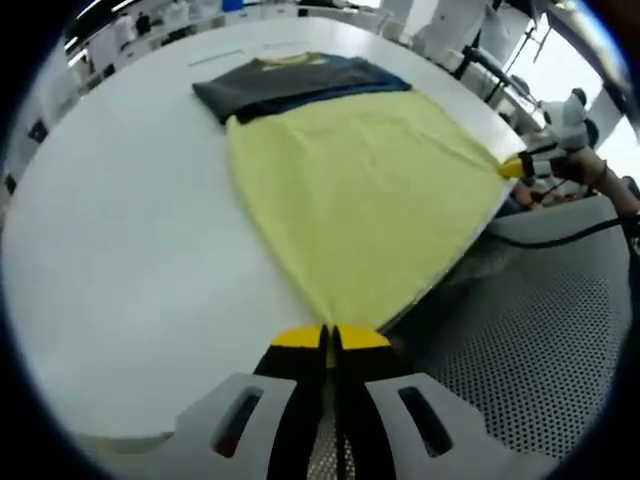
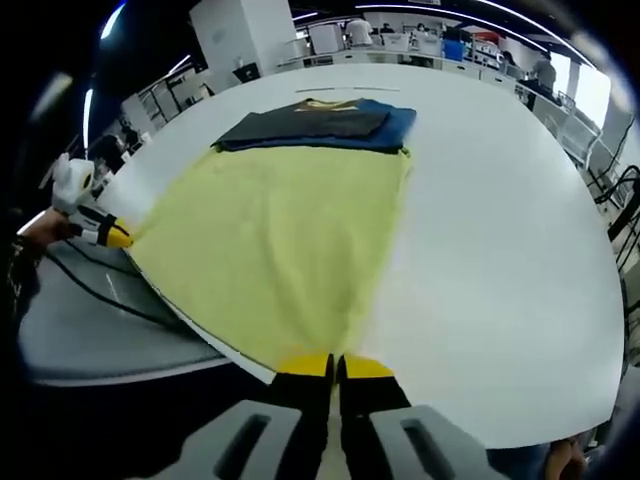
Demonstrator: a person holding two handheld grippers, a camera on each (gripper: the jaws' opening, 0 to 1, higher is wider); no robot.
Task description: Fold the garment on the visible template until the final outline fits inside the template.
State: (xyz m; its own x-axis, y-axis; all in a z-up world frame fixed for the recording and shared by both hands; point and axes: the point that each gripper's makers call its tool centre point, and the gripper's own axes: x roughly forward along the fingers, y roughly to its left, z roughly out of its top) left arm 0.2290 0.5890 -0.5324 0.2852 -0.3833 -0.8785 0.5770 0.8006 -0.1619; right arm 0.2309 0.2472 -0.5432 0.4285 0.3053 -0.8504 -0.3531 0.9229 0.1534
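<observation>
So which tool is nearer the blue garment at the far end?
Right, slightly. The right tool pinches the yellow garment's corner on the blue garment's side; the left tool pinches the opposite corner.

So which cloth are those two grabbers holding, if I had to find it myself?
Look at the big white table. The pale yellow garment lies spread across it, running to the near edge, where each gripper pinches one corner. Unlike the folded dark grey and blue clothes at its far end, it is bright, plain and spread open.
</observation>
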